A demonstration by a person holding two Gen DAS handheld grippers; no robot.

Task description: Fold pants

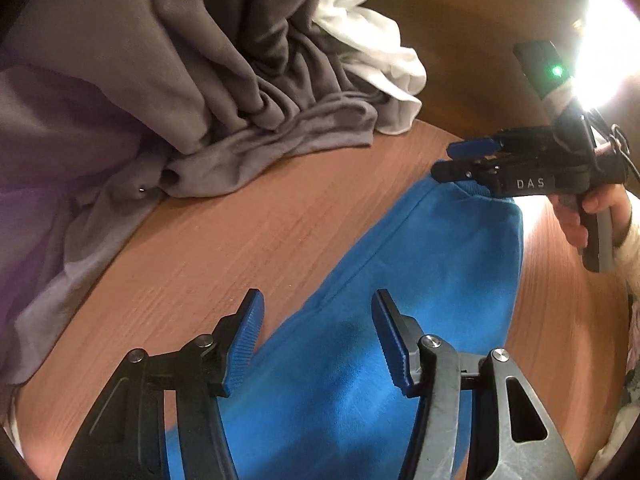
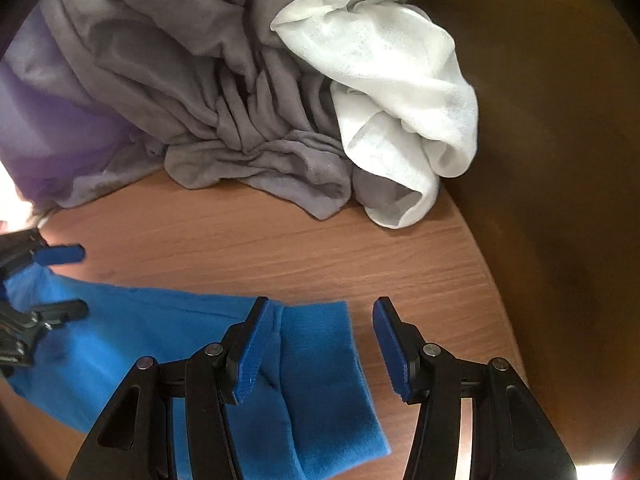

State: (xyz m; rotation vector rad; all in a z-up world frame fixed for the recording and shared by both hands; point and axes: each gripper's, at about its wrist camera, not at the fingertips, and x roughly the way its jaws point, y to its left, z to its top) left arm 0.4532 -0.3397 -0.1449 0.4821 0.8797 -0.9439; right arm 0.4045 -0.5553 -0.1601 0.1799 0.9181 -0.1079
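Note:
Bright blue pants (image 1: 400, 280) lie flat on a round wooden table (image 1: 240, 240). My left gripper (image 1: 318, 320) hovers open over the pants' left edge, with no cloth between its blue pads. In the left wrist view, a hand holds my right gripper (image 1: 444, 162) open above the pants' far end. In the right wrist view, my right gripper (image 2: 320, 332) stands open over the ribbed end of the pants (image 2: 320, 360); one finger is over the cloth, the other over bare wood. My left gripper (image 2: 78, 280) shows open at that view's left edge.
A crumpled grey cloth pile (image 2: 220, 100) fills the back of the table, with a white cloth (image 2: 392, 80) bunched against its right side. The table's curved edge (image 2: 492, 280) runs close on the right. A bright lamp (image 1: 608, 40) glares in the left wrist view.

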